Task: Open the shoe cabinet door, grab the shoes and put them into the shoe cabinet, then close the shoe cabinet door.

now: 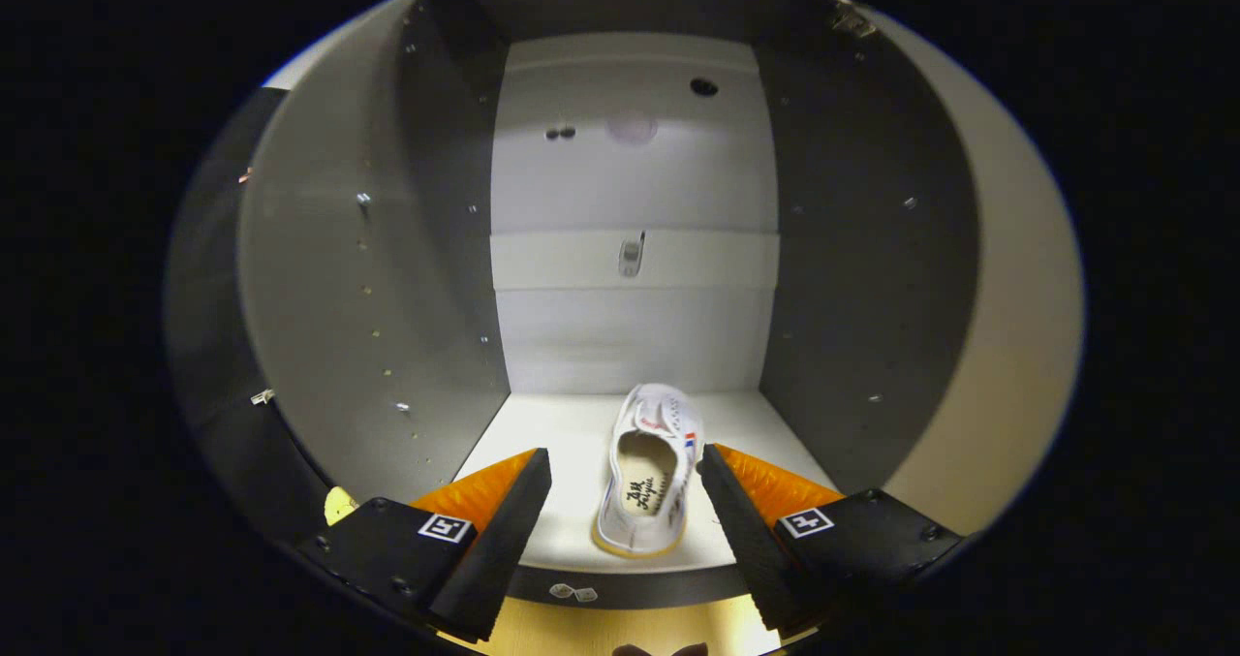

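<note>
Two black fingers with orange wedge-shaped backs are standing wide apart at the near end of the gripper view, so the gripper [625, 486] is hanging open and gripping nothing. Each finger [504, 520] is carrying a small black-and-white square marker on its black base.

Between the fingers, closer to the right one, a white canvas low-top shoe [651, 472] with a pale yellow sole edge is lying on the cream floor panel [552, 443] of the shoe cabinet. Its heel is pointing toward the gripper and its toe toward the back of the cabinet, and its open top is showing a light insole with dark handwriting-like print. A small red-and-blue mark is sitting on its right side. The right fingertip is appearing just beside the shoe's right flank; whether it is touching cannot be told. The left fingertip is standing well apart from the shoe.

The open white shoe cabinet [630, 181] is surrounding the shoe: a pale back wall with a lighter horizontal band across its middle, and a small metal fitting [631, 254] fixed on that band. A dark round hole [704, 86] is showing higher up on the back wall. Grey side walls [387, 278] dotted with small peg holes and screws are rising to the left and right. The shoe's heel is resting near the front lip of the floor panel, and below that lip a strip of light wooden floor [620, 627] is showing between the finger bases.
</note>
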Demonstrator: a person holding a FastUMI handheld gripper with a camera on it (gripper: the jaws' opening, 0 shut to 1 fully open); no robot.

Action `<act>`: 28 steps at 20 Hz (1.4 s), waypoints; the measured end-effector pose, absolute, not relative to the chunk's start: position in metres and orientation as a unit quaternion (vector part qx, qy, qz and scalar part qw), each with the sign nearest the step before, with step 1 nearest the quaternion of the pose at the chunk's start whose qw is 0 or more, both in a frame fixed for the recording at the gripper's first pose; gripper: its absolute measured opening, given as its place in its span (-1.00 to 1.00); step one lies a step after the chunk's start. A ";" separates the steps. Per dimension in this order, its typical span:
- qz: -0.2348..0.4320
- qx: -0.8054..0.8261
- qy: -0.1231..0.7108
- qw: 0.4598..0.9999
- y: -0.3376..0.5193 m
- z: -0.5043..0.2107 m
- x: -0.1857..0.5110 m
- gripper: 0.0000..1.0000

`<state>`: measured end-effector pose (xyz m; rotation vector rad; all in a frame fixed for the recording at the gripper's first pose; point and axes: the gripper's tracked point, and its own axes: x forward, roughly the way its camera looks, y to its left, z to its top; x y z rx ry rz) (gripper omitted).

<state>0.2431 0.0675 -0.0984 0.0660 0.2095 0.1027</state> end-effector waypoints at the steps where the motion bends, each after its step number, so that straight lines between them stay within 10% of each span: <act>1: 0.047 0.031 0.087 0.995 0.061 -0.085 0.224 0.97; 17: -0.121 0.052 -0.004 0.991 -0.122 -0.030 -0.086 0.95; 28: -0.292 0.051 0.014 0.955 -0.330 -0.045 -0.119 0.95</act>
